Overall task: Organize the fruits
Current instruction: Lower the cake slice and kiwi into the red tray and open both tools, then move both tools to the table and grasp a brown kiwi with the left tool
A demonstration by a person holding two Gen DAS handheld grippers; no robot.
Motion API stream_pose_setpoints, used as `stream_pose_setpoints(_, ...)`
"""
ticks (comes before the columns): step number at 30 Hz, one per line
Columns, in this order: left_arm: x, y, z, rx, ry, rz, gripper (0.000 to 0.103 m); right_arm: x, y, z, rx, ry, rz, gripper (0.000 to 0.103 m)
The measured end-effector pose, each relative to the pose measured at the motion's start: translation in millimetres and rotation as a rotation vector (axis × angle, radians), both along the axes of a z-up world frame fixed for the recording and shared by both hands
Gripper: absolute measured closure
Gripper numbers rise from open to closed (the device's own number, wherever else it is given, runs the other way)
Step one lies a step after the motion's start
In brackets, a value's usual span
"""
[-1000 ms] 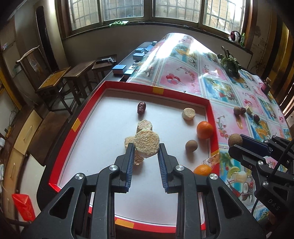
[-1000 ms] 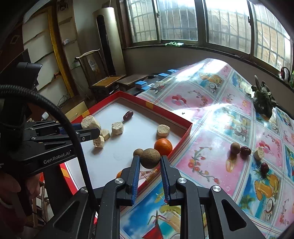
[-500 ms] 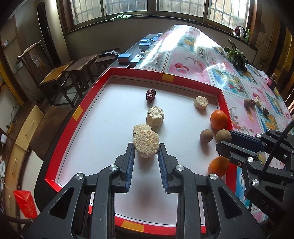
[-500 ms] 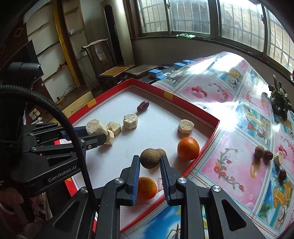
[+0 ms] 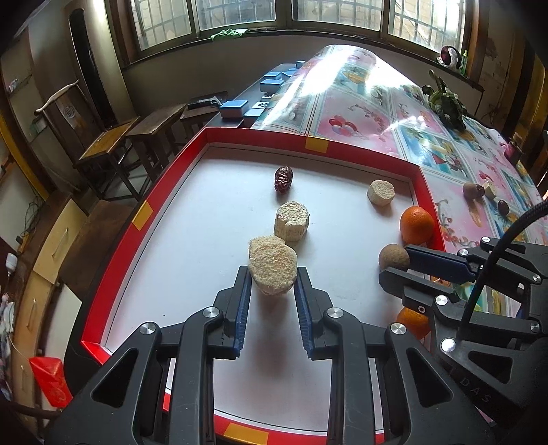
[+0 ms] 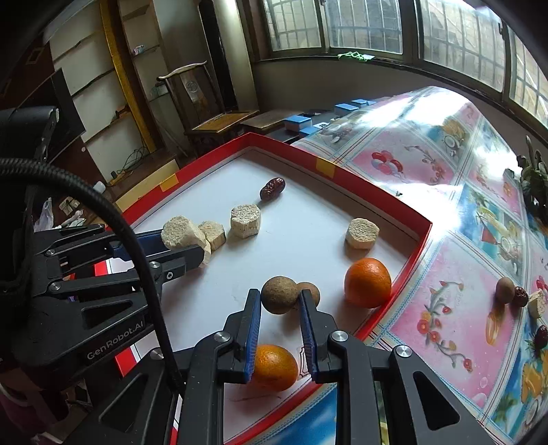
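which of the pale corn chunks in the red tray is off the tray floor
The pale corn chunk clamped in the left gripper; the other three chunks rest on the tray floor.

windows (image 5: 239,13): barred panes set along the far wall, daylight let in | chair (image 6: 209,102): wooden, placed by the wall | stools (image 5: 137,137): dark wood, lined beside the worktop | shelves (image 6: 92,75): pale, fixed at left
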State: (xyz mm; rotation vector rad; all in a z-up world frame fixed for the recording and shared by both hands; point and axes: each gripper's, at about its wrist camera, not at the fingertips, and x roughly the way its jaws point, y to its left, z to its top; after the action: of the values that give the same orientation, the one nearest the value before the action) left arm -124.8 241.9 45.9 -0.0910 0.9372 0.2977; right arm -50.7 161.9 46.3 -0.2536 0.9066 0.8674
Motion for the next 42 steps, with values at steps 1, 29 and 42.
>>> stream_pose_setpoints(1,-0.1,-0.1,-0.1,0.005,0.001,0.0,0.078,-0.4,1.6,0.0,0.0,-0.013,0.002,0.081)
stream_pose_setpoints(29,6.5,-33.2,38.3,-0.038,-0.103,-0.019,0.033,-5.1,-71.0,34.4,0.077,-0.077,-0.117,0.065)
stream_pose_setpoints(42,40.2,-138.2,45.9,-0.081,-0.09,-0.229,0.033,-5.9,-186.6,34.1,0.054,-0.103,-0.331,0.063)
